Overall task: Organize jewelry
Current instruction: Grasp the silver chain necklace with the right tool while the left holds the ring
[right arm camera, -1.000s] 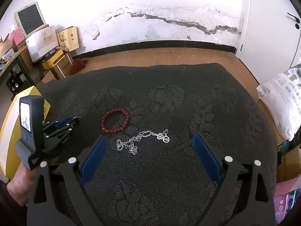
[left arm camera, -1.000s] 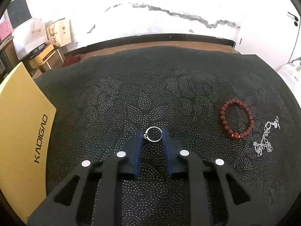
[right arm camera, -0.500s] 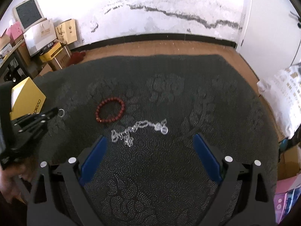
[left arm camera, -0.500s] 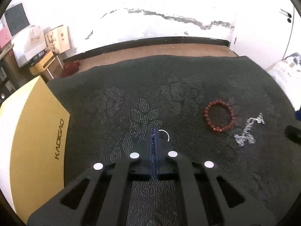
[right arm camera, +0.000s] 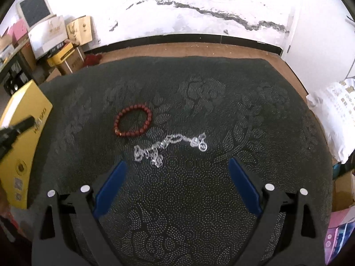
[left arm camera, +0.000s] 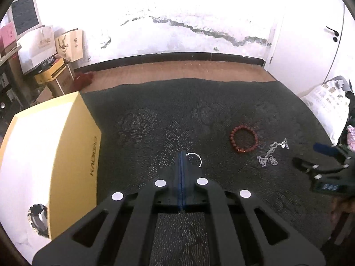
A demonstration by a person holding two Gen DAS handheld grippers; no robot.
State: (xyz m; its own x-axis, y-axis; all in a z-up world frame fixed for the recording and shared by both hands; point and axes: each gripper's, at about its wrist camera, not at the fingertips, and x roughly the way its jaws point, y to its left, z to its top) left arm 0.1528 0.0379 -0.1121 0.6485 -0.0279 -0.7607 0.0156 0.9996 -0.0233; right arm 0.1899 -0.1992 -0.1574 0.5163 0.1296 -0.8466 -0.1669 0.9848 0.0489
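My left gripper (left arm camera: 182,155) is shut on a thin silver ring (left arm camera: 198,158), which sticks out to the right of the blue pads, lifted above the dark patterned cloth (left arm camera: 199,115). A red bead bracelet (left arm camera: 243,139) and a silver chain (left arm camera: 271,154) lie on the cloth to the right. In the right wrist view the bracelet (right arm camera: 133,123) and the chain (right arm camera: 168,145) lie just ahead of my right gripper (right arm camera: 177,166), which is open with nothing between its fingers. A yellow box (left arm camera: 48,155) stands at the left, its white top facing up.
The yellow box (right arm camera: 21,141) also shows at the left edge of the right wrist view, with my left gripper's tip in front of it. Cardboard boxes and bags (left arm camera: 53,51) stand by the wall. A white printed bag (right arm camera: 332,113) lies off the cloth's right edge.
My left gripper closed on the ring and rose with it off the cloth, drifting toward the yellow box. The right gripper sank a little toward the chain, still open.
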